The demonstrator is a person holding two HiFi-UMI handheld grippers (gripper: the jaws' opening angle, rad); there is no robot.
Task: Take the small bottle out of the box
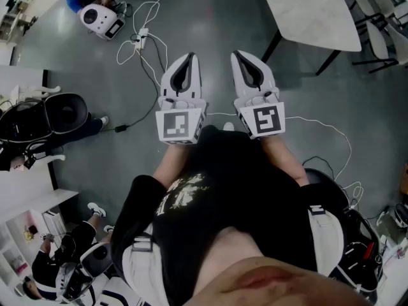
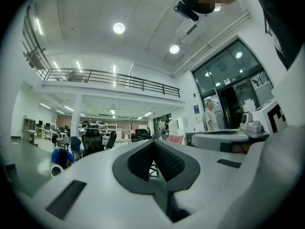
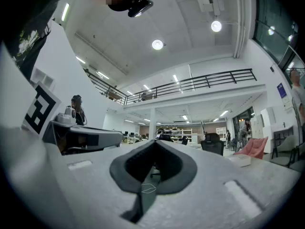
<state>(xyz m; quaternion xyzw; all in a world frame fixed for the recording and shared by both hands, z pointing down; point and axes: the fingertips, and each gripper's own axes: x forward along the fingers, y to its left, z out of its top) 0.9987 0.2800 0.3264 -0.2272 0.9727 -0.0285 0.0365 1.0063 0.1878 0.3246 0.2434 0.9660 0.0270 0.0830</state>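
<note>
No small bottle and no box shows in any view. In the head view my left gripper point(image 1: 187, 57) and right gripper point(image 1: 241, 56) are held side by side in front of the person's body, over a grey floor. Both point away, about level. In the left gripper view the left gripper point(image 2: 153, 142) has its jaws together with nothing between them. In the right gripper view the right gripper point(image 3: 155, 143) is likewise shut and empty. Each gripper view looks out over a big hall with a balcony, and each shows the other gripper at its side.
A white table point(image 1: 312, 8) stands ahead to the right. Cables point(image 1: 143, 37) and a small white device point(image 1: 101, 19) lie on the floor ahead left. A black office chair point(image 1: 60, 115) stands at the left, bags at the right. People and desks are far off in the hall.
</note>
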